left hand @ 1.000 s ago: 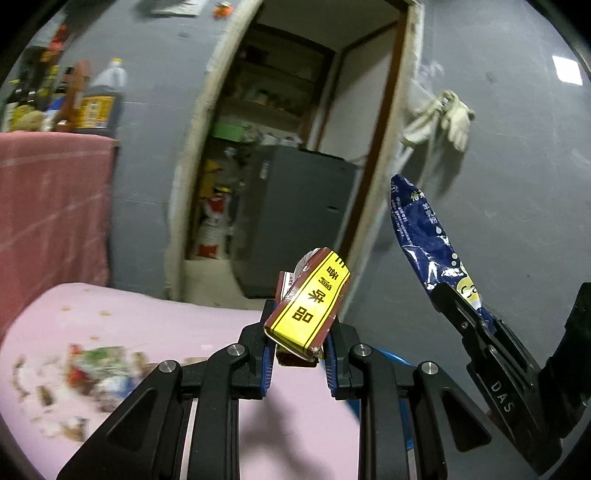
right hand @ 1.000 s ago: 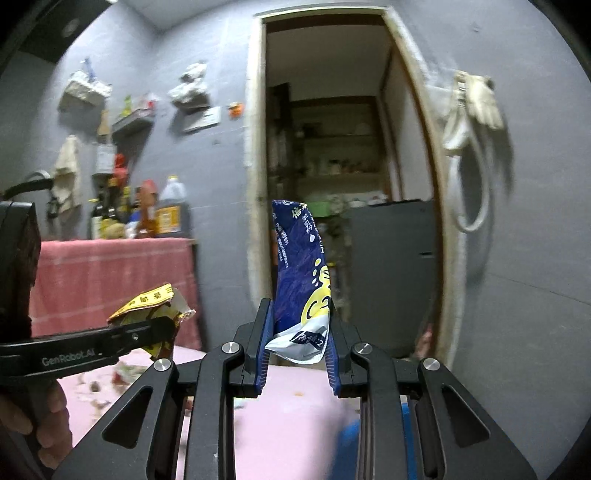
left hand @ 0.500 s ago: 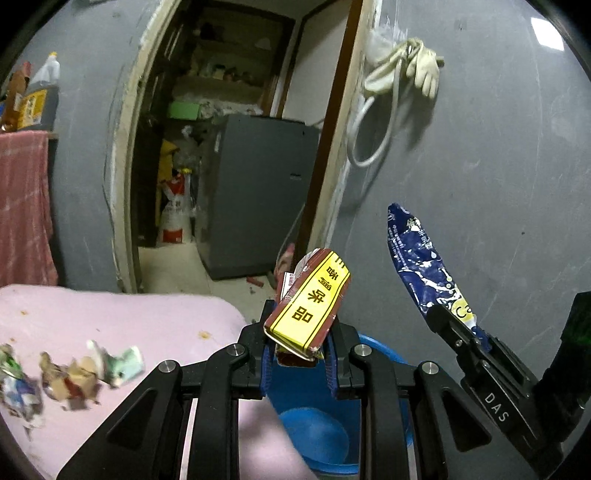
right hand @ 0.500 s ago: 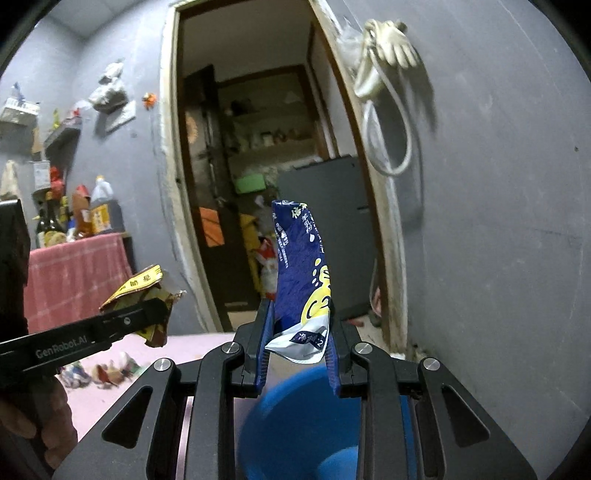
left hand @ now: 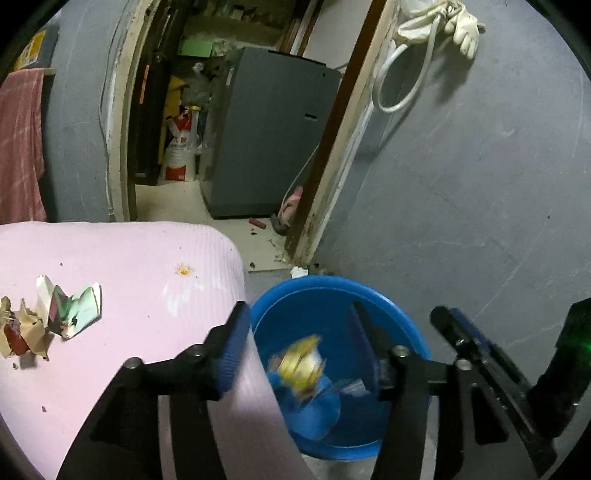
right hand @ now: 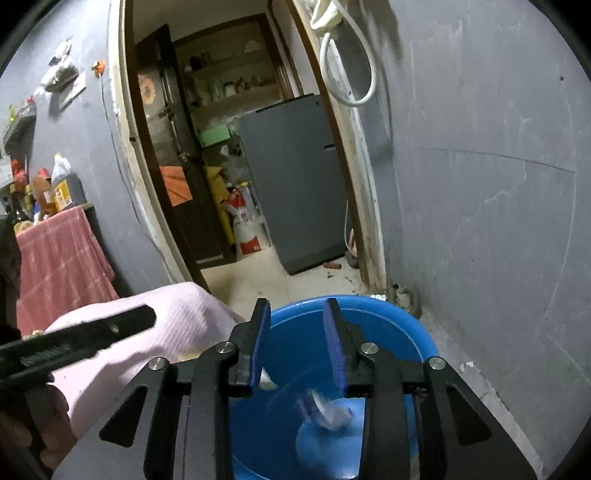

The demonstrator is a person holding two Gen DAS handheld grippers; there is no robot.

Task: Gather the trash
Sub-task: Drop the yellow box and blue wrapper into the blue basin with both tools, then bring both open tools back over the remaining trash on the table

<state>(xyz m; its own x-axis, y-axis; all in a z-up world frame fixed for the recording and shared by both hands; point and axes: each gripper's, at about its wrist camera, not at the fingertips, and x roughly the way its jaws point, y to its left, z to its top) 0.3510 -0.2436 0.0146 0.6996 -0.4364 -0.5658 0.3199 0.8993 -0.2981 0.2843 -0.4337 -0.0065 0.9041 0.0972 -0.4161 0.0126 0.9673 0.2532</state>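
Landmark: blue basin on the floor, at the foot of the grey wall beside the doorway.

Left gripper hangs over the basin, jaws spreading apart, nothing between the pads. The yellow wrapper is loose below the gripper, blurred, inside the basin near its bottom. It touches neither pad.

Right gripper also sits above the basin, jaws opening, gap between the blue pads clear. The blue-and-white wrapper is blurred, down in the basin below the gripper, free of it. In the left wrist view the right gripper shows edge-on just right of the basin rim. In the right wrist view the left gripper shows as a dark bar left of the basin, with part of a hand at the lower left corner.

Pink-covered worktop lies directly left of the basin, its rounded corner nearly touching the rim. More trash is on it, well left of the basin: a crumpled green-and-white wrapper and brown scraps just beside that.

Behind the basin, through the doorway: grey appliance. White glove and hose hang on the wall above the basin.
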